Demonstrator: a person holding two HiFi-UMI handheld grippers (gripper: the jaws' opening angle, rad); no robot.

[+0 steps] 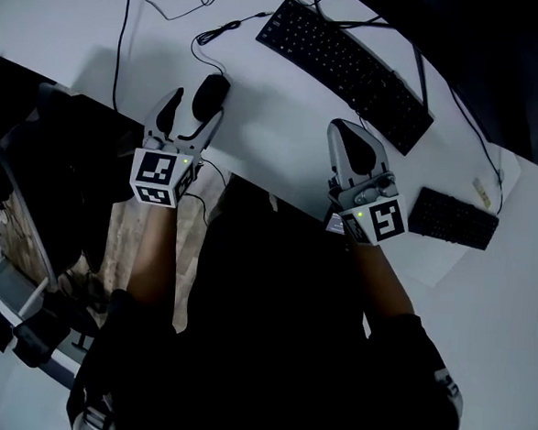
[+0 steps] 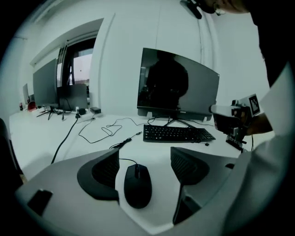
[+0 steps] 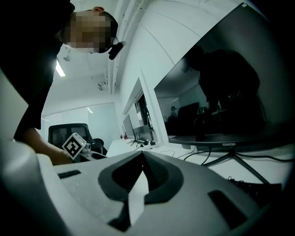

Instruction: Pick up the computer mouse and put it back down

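The left tool [image 2: 145, 156] is released, with its two dark jaws standing wide apart; the black computer mouse [image 2: 137, 186] lies between them on the white bench [image 1: 285, 119], a little nearer to the one jaw than to the other; I see bare bench on both sides of the mouse, so the pads do not press on it. The thin black cable [image 2: 120, 144] of the mouse runs away from the tips of this tool, toward the black keyboard [image 2: 177, 133] that lies further ahead of it, and behind the keyboard stands the dark curved monitor [image 2: 177, 85].

The right tool [image 3: 143, 156] is clenched, its jaw tips are meeting and there is nothing between them; in the head view it is over the bench edge, well apart from the mouse, with the keyboard ahead of its tips; I judge that it has no part in this step.

About the progress, I think the task is only at its beginning; the approach looks finished, because the mouse is already inside the open jaws, but the grasp is not yet made and the mouse rests flat on the bench. What is left is to close the left tool on the sides of the mouse, to lift it, to put it down again and to let it go; the cable may pull a little during the lift.
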